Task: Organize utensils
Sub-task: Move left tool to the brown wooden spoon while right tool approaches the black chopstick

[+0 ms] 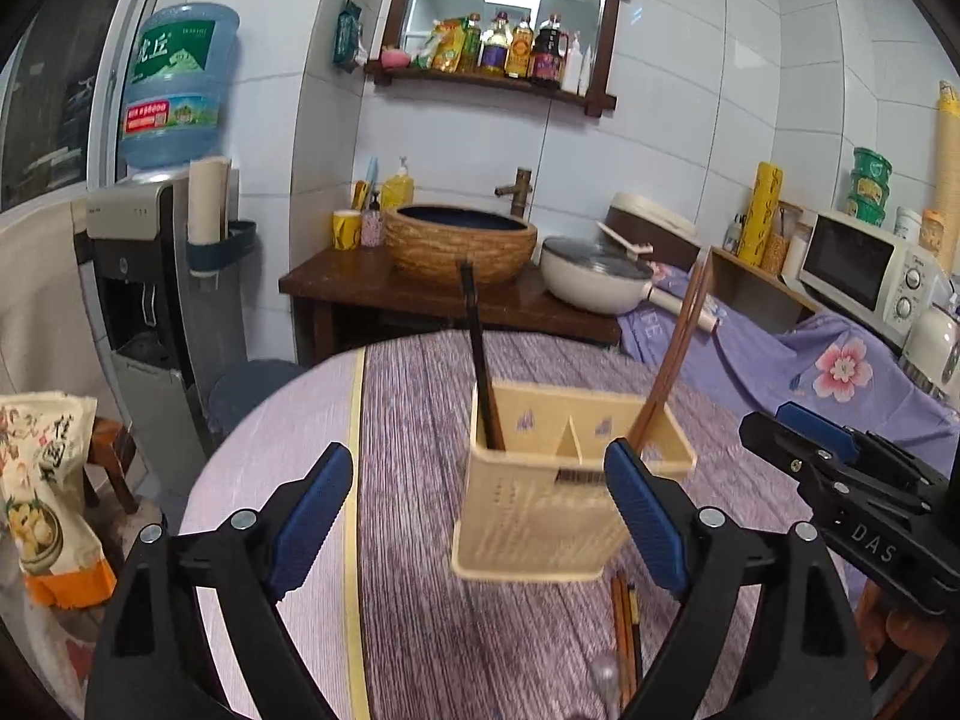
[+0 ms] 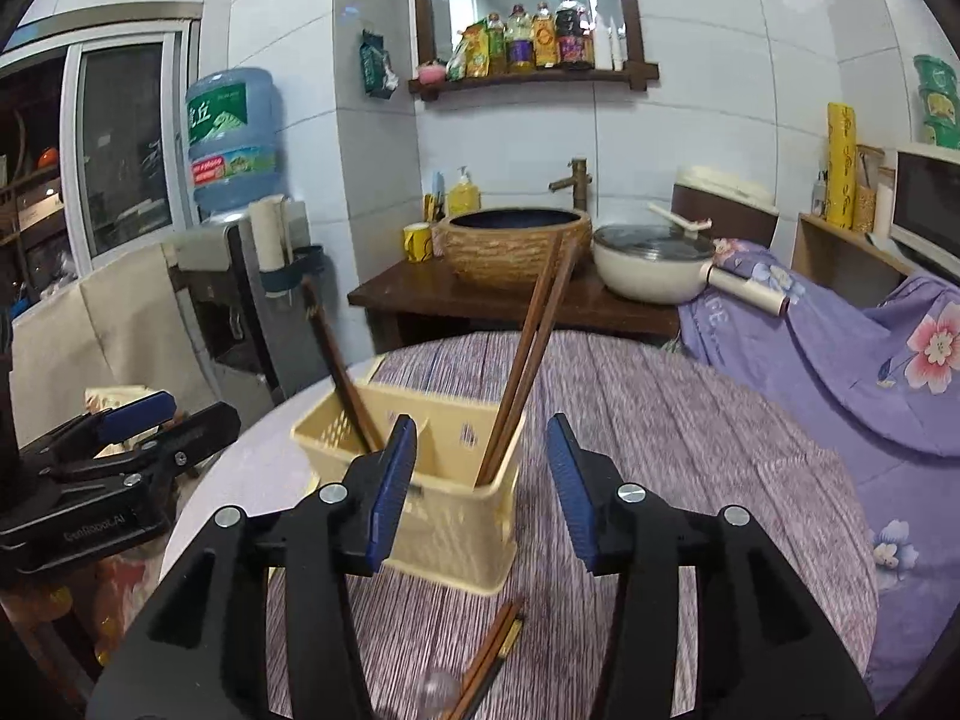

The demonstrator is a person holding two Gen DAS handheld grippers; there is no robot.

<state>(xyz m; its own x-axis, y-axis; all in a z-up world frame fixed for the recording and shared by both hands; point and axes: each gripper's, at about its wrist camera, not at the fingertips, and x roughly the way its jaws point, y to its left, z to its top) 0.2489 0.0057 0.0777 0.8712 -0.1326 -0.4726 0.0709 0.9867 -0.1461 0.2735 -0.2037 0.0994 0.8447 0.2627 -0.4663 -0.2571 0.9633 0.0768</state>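
Observation:
A cream plastic utensil holder (image 1: 534, 498) with two compartments stands on the round table; it also shows in the right wrist view (image 2: 456, 516). Dark chopsticks (image 1: 480, 360) lean in its left compartment, brown chopsticks (image 1: 675, 354) in its right one. In the right wrist view the dark pair (image 2: 336, 354) and brown pair (image 2: 528, 354) lean apart. More chopsticks (image 1: 624, 636) lie on the table just in front of the holder, also seen in the right wrist view (image 2: 486, 660). My left gripper (image 1: 480, 522) is open, just before the holder. My right gripper (image 2: 480, 486) is open and empty, near the holder.
The table (image 1: 420, 420) has a purple striped cover. Behind it stand a wooden stand with a woven basin (image 1: 462, 240), a white pan (image 1: 594, 276), a water dispenser (image 1: 144, 276) and a microwave (image 1: 870, 270). A purple floral cloth (image 2: 840, 372) covers the right side.

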